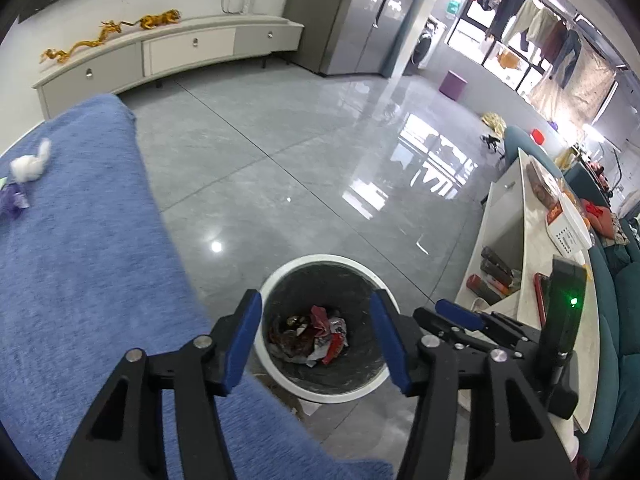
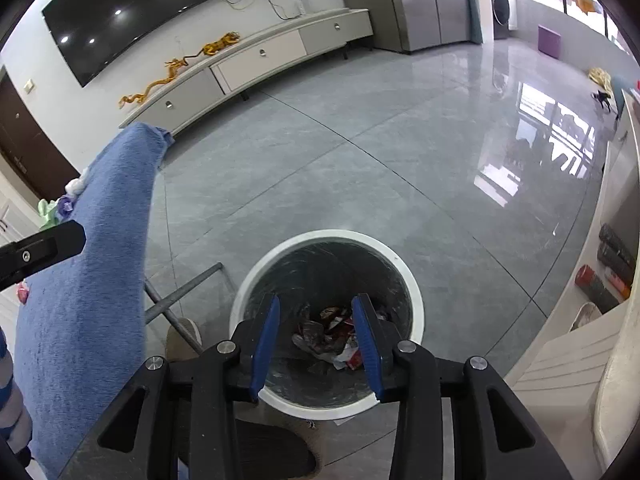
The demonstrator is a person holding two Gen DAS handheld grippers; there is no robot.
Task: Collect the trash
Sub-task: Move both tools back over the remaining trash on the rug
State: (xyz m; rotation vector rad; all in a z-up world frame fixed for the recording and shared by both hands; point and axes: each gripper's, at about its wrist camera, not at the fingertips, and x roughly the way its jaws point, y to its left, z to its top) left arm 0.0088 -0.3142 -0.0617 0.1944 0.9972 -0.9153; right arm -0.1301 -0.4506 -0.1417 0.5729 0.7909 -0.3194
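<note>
Inside bin (image 2: 416, 292), crumpled wrappers (image 2: 336, 336) partly hidden behind right gripper (image 2: 316, 344).

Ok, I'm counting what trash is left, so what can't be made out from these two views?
- Purple wrapper, left view: cut by the frame edge.
- Green scrap, right view: hidden behind the blue cloth.
- Bin contents, both views: crumpled, partly behind the right gripper.

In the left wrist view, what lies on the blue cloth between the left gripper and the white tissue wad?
Nothing: in the left wrist view, the blue cloth is bare between the left gripper and the white tissue wad. A purple wrapper lies just below the wad.
</note>
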